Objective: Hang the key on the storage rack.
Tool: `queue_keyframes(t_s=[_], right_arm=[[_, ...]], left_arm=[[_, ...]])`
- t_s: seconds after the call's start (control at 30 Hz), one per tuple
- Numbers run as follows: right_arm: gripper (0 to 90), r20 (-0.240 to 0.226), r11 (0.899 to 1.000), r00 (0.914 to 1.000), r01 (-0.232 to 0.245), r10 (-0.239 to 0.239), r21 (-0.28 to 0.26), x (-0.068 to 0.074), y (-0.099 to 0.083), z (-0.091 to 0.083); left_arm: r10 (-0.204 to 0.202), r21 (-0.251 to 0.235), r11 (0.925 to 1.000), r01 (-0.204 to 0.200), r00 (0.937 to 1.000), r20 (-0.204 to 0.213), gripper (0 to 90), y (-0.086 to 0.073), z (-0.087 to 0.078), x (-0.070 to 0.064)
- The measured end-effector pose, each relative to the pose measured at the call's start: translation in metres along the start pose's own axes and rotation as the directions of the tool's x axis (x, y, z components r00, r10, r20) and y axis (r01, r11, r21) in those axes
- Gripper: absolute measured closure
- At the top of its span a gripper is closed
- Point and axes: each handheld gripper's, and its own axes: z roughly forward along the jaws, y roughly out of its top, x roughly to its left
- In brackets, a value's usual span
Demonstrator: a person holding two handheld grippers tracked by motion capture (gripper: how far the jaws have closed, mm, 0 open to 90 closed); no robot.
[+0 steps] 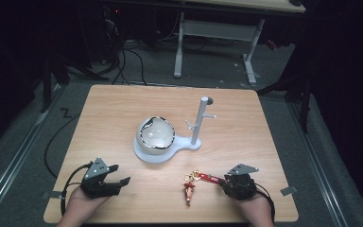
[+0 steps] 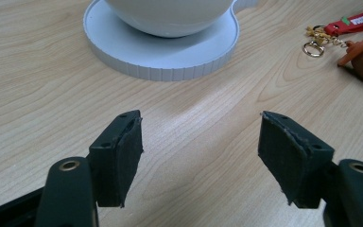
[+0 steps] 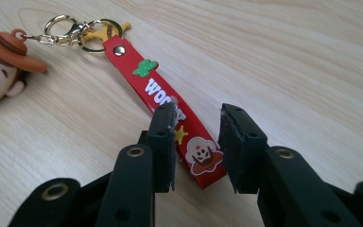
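Across the middle of the high view spreads one wooden table (image 1: 113, 109), and near its centre stands one white stand (image 1: 166, 152) with a round base, carrying one white bowl (image 1: 156, 134) and, to its right, one upright post (image 1: 199, 120) with small pegs. Lower left in that view sits the left gripper (image 1: 121, 181), its jaws spread wide over bare wood with nothing between them. Lower right sits the right gripper (image 1: 223, 180), and in its own view the jaws stand narrowly apart, straddling the near end of the red strap (image 3: 170, 101) without quite pinching it, as far as I can tell. That strap belongs to the single keychain (image 1: 194, 183), which lies flat on the table at lower centre of the high view, between the two grippers. I count one strap, one figure charm (image 3: 2, 68) with a brown hat, and a small cluster of gold rings and clasps (image 3: 78, 33) joining them. It looks light and floppy; the strap seems the best place to grip, being flat and soft, while the charm would dangle and swing.
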Motion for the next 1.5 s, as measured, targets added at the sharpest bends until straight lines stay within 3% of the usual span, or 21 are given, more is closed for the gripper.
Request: queue_keyframes(t_s=[0.17,0.33,0.47,0.6,0.73,0.83,0.87,0.97,1.1,1.13,1.17,1.2,1.3,1.4,1.43,1.47,1.5], right_arm=[[65.1,-0.004,1.000,0.9998,-0.019,0.019,0.015,0.002,-0.007,-0.008],[63.6,0.003,0.999,1.0000,0.002,-0.002,0.037,0.010,-0.014,-0.014],[55.6,0.002,0.999,0.9997,0.025,-0.025,0.044,0.012,-0.018,-0.017],[49.5,-0.014,0.999,0.9997,0.022,-0.021,0.033,0.013,-0.014,-0.019],[43.5,-0.083,0.994,0.9954,0.056,-0.048,0.094,0.011,0.000,-0.013],[44.4,-0.085,0.986,0.9923,0.101,-0.090,0.129,0.013,0.013,-0.008],[44.9,-0.084,0.979,0.9887,0.136,-0.124,0.155,0.015,0.019,-0.005],[46.4,-0.096,0.962,0.9834,0.171,-0.154,0.213,0.018,0.029,0.001],[46.6,-0.094,0.930,0.9767,0.212,-0.193,0.300,0.021,0.041,0.008],[46.6,-0.093,0.919,0.9760,0.217,-0.197,0.328,0.021,0.045,0.009],[46.5,-0.080,0.901,0.9744,0.225,-0.210,0.370,0.021,0.050,0.011],[46.5,-0.080,0.901,0.9744,0.225,-0.210,0.370,0.021,0.050,0.011],[46.5,-0.098,0.872,0.9682,0.250,-0.230,0.420,0.023,0.060,0.010],[46.0,-0.125,0.836,0.9532,0.301,-0.275,0.458,0.028,0.068,0.011],[45.7,-0.142,0.812,0.9448,0.326,-0.295,0.484,0.033,0.071,0.014],[45.7,-0.142,0.812,0.9448,0.326,-0.295,0.484,0.033,0.071,0.014],[45.5,-0.150,0.800,0.9398,0.340,-0.307,0.495,0.035,0.072,0.016]], left_arm=[[0.009,0.004,1.0000,-0.009,0.9999,0.007,31.8,0.003,0.004,-0.002],[0.022,0.015,0.9996,-0.022,0.9997,0.014,31.8,0.004,0.008,-0.003],[0.022,0.017,0.9996,-0.022,0.9996,0.015,31.8,0.006,0.010,-0.003],[0.034,0.017,0.9993,-0.034,0.9994,0.008,31.8,0.006,0.009,-0.005],[0.031,0.023,0.9992,-0.032,0.9994,0.012,32.0,0.004,0.008,-0.005],[0.043,0.029,0.9986,-0.043,0.9990,0.012,32.0,0.002,0.006,-0.007],[0.042,0.029,0.9987,-0.042,0.9990,0.014,32.0,0.002,0.005,-0.007],[0.039,0.023,0.9990,-0.039,0.9991,0.014,32.0,0.001,0.003,-0.007],[0.033,0.021,0.9992,-0.033,0.9993,0.015,32.0,0.000,0.002,-0.007],[0.032,0.020,0.9993,-0.032,0.9994,0.016,32.0,0.000,0.002,-0.006],[0.031,0.018,0.9993,-0.031,0.9994,0.017,32.0,0.000,0.002,-0.006],[0.030,0.018,0.9994,-0.030,0.9994,0.018,32.0,0.000,0.001,-0.006],[0.029,0.016,0.9994,-0.029,0.9994,0.018,32.0,0.000,0.002,-0.005],[0.029,0.016,0.9995,-0.029,0.9994,0.019,32.0,0.000,0.002,-0.005],[0.028,0.017,0.9995,-0.028,0.9994,0.020,32.0,0.000,0.003,-0.005],[0.028,0.017,0.9995,-0.028,0.9994,0.020,32.0,0.000,0.003,-0.005],[0.029,0.019,0.9994,-0.030,0.9994,0.020,32.0,0.000,0.003,-0.006]])
